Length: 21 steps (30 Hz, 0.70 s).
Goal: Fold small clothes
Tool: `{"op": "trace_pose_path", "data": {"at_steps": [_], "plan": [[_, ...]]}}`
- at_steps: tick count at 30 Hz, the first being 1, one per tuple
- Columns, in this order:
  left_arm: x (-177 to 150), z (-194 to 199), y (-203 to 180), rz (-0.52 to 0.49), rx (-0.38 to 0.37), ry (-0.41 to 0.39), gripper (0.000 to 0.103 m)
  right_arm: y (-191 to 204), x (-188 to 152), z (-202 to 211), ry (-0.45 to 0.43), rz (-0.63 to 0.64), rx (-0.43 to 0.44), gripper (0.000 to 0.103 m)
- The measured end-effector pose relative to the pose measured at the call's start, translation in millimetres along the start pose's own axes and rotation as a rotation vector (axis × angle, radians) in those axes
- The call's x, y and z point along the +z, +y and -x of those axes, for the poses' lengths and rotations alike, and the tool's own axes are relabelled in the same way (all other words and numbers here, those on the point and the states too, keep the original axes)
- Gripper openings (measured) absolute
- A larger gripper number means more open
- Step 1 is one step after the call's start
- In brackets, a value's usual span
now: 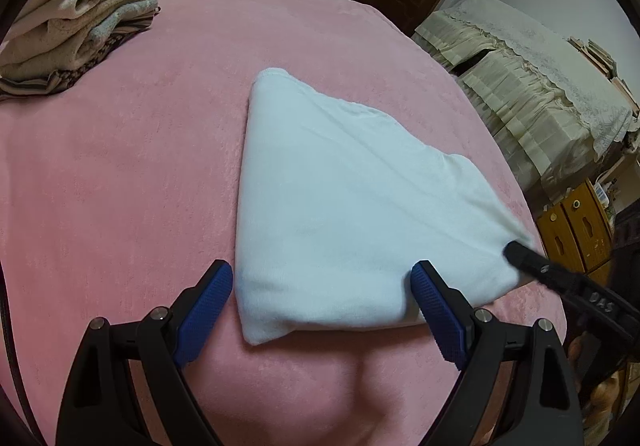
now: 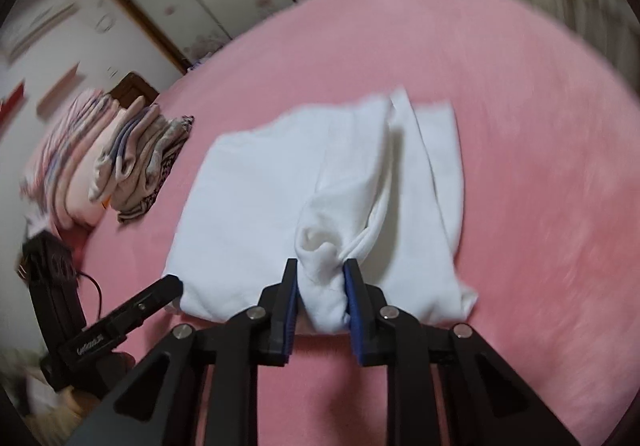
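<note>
Right gripper: jaws narrow, blue pads pinching a bunched wad of the white garment's near edge; the cloth bulges up between the pads.
Left gripper: jaws spread wide, nothing pressed between the pads; its fingertips straddle the near edge of the white garment, the right-hand pad lying against the cloth.
White garment: small, plain white, soft knit; partly folded into a rough wedge in the left wrist view, narrow at the far end and broad at the near one. In the right wrist view long creases and a raised ridge run away from the pinched spot, and the side nearer the stack lies flat.
Where it lies: spread on the pink blanket, about mid-bed, just ahead of both grippers.
Folded stack: beige, blue and patterned pieces piled on the blanket, well apart from the white garment.
Beyond: cream lace-edged cover on furniture beside the bed.
</note>
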State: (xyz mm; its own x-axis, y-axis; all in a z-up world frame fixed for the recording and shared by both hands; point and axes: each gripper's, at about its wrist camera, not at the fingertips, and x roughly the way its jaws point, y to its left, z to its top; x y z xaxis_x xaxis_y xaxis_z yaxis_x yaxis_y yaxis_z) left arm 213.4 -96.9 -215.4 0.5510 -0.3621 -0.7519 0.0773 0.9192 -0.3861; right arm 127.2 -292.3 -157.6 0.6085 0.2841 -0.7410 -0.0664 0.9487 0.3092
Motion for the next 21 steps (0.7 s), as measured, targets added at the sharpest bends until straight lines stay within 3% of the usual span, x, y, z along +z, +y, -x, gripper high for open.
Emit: {"op": "trace_pose_path", "data": {"at_steps": [6, 13, 19, 21], "plan": [[6, -4, -6, -0.013, -0.02, -0.007, 0.09, 20, 12, 31, -0.118, 0.167, -0.111, 0.021], [2, -25, -7, -0.006, -0.02, 0.055, 0.091, -26, -10, 11, -0.043, 0.076, -0.192, 0.021], [0, -28, -10, -0.022, -0.005, 0.053, 0.096, -31, -22, 22, -0.133, 0.056, -0.235, 0.021], [-1, -32, -8, -0.016, -0.001, 0.064, 0.096, -37, -25, 10, -0.092, 0.046, -0.257, 0.021]]}}
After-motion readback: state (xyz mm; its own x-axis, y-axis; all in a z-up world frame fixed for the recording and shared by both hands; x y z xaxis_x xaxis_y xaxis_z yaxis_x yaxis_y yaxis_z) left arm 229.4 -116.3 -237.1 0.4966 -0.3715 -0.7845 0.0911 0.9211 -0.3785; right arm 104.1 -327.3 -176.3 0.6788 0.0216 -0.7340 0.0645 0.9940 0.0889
